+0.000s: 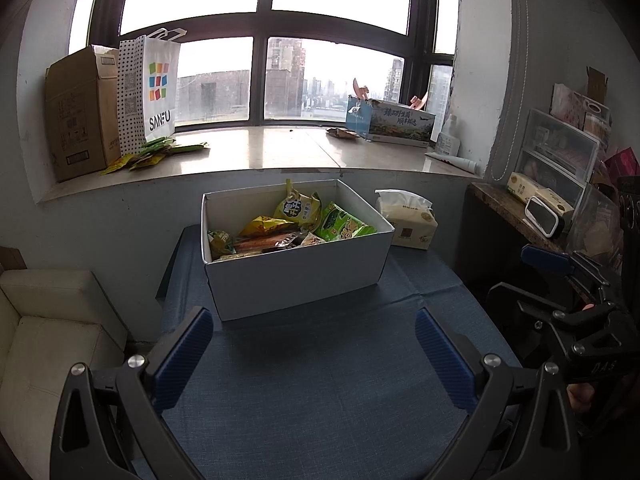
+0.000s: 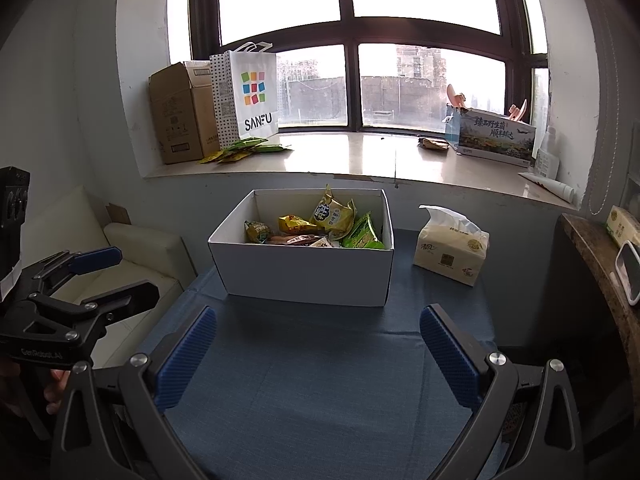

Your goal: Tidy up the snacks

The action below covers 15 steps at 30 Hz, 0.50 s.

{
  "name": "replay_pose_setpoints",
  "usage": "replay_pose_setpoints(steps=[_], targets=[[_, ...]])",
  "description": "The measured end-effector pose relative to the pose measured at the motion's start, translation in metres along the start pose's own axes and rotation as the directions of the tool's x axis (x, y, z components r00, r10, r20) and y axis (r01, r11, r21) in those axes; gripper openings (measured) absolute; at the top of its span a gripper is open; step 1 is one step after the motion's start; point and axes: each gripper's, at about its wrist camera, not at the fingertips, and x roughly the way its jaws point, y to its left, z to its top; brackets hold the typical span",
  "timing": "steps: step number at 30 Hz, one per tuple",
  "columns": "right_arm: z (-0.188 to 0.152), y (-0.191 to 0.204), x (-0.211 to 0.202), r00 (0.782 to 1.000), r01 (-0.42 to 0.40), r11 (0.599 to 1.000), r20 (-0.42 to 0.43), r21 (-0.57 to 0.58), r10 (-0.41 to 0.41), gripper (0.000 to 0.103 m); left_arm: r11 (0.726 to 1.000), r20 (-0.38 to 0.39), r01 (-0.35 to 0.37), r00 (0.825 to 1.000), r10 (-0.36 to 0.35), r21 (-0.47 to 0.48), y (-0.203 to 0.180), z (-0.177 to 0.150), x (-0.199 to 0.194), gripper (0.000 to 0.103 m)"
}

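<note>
A white box point(image 1: 296, 276) point(image 2: 304, 276) stands on the blue tablecloth, holding several snack packets point(image 1: 300, 220) point(image 2: 332, 220) in yellow and green wrappers. More green and yellow snack packets point(image 1: 156, 152) point(image 2: 244, 148) lie on the windowsill. My left gripper point(image 1: 316, 344) is open and empty, a little in front of the box. My right gripper point(image 2: 320, 344) is open and empty, also in front of the box. The right gripper shows at the right edge of the left wrist view point(image 1: 560, 280), and the left gripper at the left edge of the right wrist view point(image 2: 108, 276).
A tissue pack point(image 1: 408, 220) point(image 2: 452, 248) sits right of the box. On the windowsill point(image 1: 280, 148) stand a cardboard box point(image 1: 76, 116), a SANFU paper bag point(image 1: 156, 92) and a printed carton point(image 1: 396, 120). A cream sofa point(image 1: 48, 332) is at left, a cluttered shelf point(image 1: 560, 168) at right.
</note>
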Motion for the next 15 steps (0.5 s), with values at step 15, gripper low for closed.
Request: replay_pose_setpoints(steps=[15], targets=[[-0.0013, 0.0026, 0.0007, 1.000, -0.003, 1.000, -0.008, -0.009, 0.003, 0.103, 1.000, -0.003, -0.008, 1.000, 0.008, 0.010, -0.0002, -0.0011, 0.0007, 0.103]])
